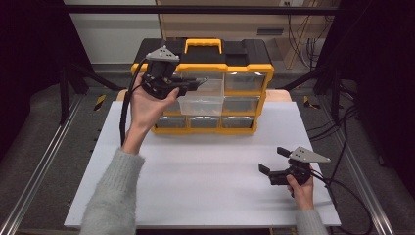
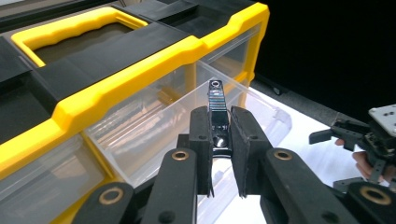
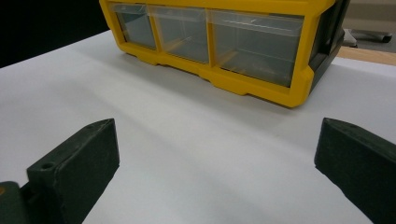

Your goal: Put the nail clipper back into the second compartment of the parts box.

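A yellow and black organizer box point(image 1: 244, 68) with clear drawers stands at the back of the white table top point(image 1: 210, 186). One clear drawer point(image 1: 201, 104) in its middle row is pulled out. My left gripper point(image 1: 199, 81) hovers over that drawer, held up by a hand. In the left gripper view this gripper point(image 2: 219, 116) is shut on a small shiny metal piece point(image 2: 216, 95), which sticks up above the open drawer point(image 2: 154, 126). My right gripper point(image 1: 273, 160) rests low at the table's right front, open with nothing between its jaws point(image 3: 217, 128), facing the organizer point(image 3: 261, 79).
The organizer's yellow handle point(image 1: 203, 45) lies flat on its black lid. Black frame rails run down both sides of the table. Cables trail from each gripper, and more lie on the floor at the right point(image 1: 342, 127). White surface stretches between the organizer and the right gripper.
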`<state>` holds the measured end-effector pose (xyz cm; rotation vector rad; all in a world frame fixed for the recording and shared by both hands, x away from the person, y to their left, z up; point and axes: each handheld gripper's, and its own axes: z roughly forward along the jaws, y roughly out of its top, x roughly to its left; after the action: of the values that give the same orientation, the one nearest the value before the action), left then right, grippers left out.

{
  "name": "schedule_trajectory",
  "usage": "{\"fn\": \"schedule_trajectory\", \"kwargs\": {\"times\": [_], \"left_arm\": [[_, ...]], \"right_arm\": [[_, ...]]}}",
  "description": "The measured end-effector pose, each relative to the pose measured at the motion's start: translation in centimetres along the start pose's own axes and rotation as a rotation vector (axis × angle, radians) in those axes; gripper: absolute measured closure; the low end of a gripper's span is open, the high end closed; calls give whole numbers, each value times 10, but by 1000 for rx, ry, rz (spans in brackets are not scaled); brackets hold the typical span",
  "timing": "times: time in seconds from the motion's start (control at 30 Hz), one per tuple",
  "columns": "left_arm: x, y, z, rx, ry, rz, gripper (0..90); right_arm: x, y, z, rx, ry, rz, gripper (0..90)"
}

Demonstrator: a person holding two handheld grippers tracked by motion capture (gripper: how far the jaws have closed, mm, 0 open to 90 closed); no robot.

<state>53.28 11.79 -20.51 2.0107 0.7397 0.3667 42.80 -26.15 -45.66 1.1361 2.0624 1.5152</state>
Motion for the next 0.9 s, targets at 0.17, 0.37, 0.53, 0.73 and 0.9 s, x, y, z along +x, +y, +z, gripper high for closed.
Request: {"fn": "schedule_trajectory", "kwargs": {"times": [0.17,0.37,0.53,0.73,0.9], "left_arm": [[4,-1,3,5,2,3,788],[8,-6,7,16,14,4,788],[10,-9,11,30,22,13,788],[12,-11,15,48,32,17,788],[12,-11,20,71,38,21,788]], "right_arm": [[0,0,0,-1,0,-4,5],[0,0,0,-1,0,-2,5],[0,0,0,1,3,-3,5],[0,0,0,1,0,0,5],[0,0,0,1,0,0,5]]}}
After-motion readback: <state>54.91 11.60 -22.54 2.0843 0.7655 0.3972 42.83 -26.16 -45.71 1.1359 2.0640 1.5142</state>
